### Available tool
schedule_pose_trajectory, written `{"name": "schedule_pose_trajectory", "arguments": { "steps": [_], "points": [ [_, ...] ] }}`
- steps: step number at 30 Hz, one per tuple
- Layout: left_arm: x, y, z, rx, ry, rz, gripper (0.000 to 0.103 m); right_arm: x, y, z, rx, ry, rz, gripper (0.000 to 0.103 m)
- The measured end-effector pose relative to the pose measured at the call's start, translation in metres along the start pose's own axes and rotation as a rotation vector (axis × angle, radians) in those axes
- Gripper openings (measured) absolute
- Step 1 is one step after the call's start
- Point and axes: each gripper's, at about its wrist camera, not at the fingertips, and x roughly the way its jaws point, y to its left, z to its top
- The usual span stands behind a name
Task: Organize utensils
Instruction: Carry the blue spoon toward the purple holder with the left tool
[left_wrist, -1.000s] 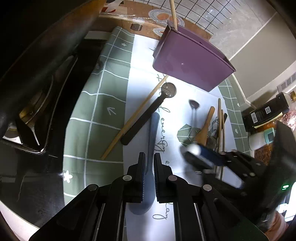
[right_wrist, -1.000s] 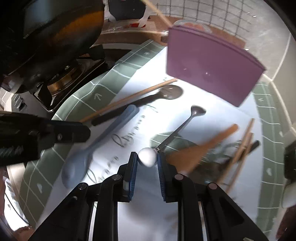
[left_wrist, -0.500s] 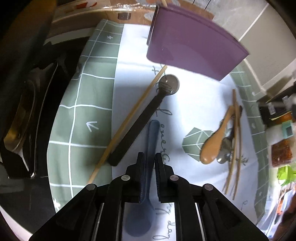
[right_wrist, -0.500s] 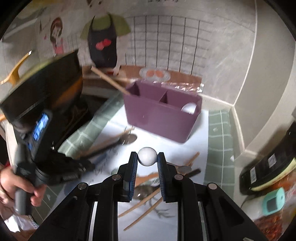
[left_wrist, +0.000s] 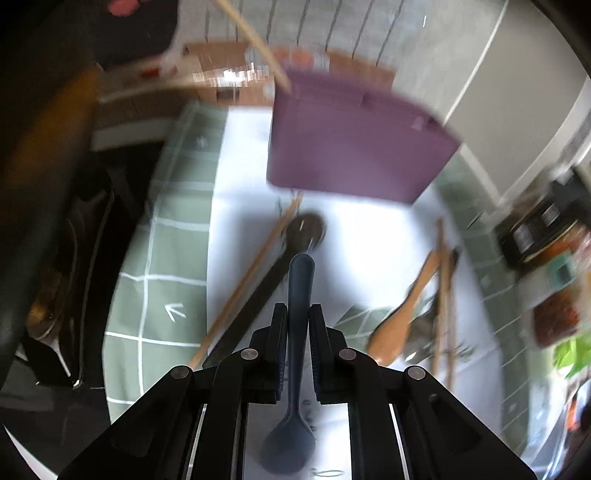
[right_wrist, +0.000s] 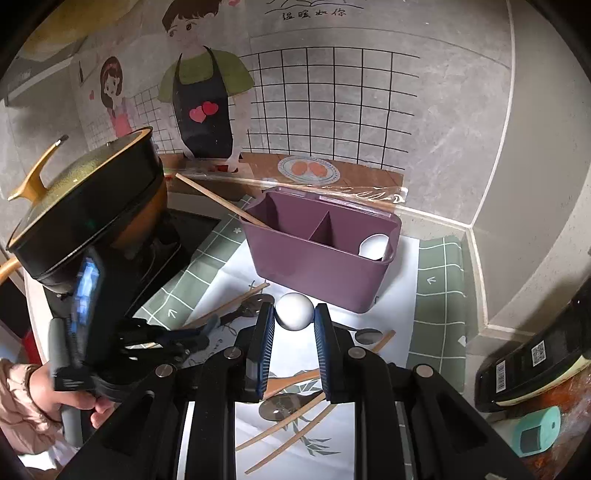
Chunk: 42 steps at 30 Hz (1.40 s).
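My left tongs (left_wrist: 297, 325) pinch a matt, rubbery-looking dark blue spoon (left_wrist: 295, 369). My right tongs (right_wrist: 294, 318) clamp a smooth, faintly glossy white ball-shaped handle end (right_wrist: 294, 311). Behind it stands the matt purple plastic divided caddy (right_wrist: 317, 266). In front of that caddy lie bare wooden chopsticks (right_wrist: 284, 439) on a smooth white printed sheet (right_wrist: 395, 273); left of it sits a glossy black lidded pot (right_wrist: 88, 206).

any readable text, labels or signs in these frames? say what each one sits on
"温暖如你": wall poster, above the cartoon cook.
White arrow marks: green grid mat; signs, not words.
Cursive script: white sheet under the utensils, blurred and mostly covered, unreadable.
QR codes and small print: dark package at right, too small to read.
Lit screen: left gripper body, blurred.
Purple organizer: no text visible.
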Motion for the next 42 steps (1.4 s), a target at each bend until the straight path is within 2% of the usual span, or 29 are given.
{"name": "schedule_pose_trajectory", "arguments": {
  "steps": [4,7,14,19,21,25,27,29,31,34,38,42],
  "points": [
    [-0.041,-0.004,0.009,-0.03,-0.135,-0.066,0.012,-0.009,0.001,0.003,0.006,-0.02,0.024,0.019],
    [-0.067,-0.017,0.024,-0.011,-0.214,-0.069,0.011,-0.017,0.005,0.008,-0.004,-0.033,0.03,0.019],
    [-0.109,-0.035,0.049,0.062,-0.345,-0.061,0.006,-0.03,0.009,0.019,-0.021,-0.055,0.027,0.019],
    [-0.12,-0.043,0.061,0.091,-0.37,-0.082,0.003,-0.035,0.006,0.021,-0.028,-0.057,0.011,0.019],
    [-0.118,-0.044,0.061,0.087,-0.356,-0.073,0.003,-0.034,0.003,0.02,-0.024,-0.048,0.008,0.019],
    [-0.088,-0.04,0.055,0.097,-0.223,-0.11,0.005,-0.027,-0.008,0.013,0.013,-0.011,0.016,0.019],
    [-0.066,-0.041,0.053,0.126,-0.16,-0.142,0.007,-0.022,-0.013,0.01,0.033,0.007,0.026,0.019],
    [-0.039,-0.048,0.051,0.198,-0.099,-0.142,0.012,-0.018,-0.016,0.008,0.038,0.023,0.023,0.019],
    [-0.013,-0.055,0.05,0.266,-0.045,-0.099,0.028,-0.015,-0.017,0.006,0.032,0.033,0.023,0.019],
    [0.029,-0.056,0.058,0.283,0.021,-0.053,0.04,-0.012,-0.018,0.004,0.016,0.042,0.029,0.019],
    [0.065,-0.058,0.07,0.258,0.082,-0.039,0.043,-0.008,-0.022,0.004,0.012,0.054,0.029,0.019],
    [0.095,-0.069,0.078,0.325,0.127,0.055,0.043,-0.006,-0.029,0.006,0.023,0.06,0.036,0.019]
  ]
}}
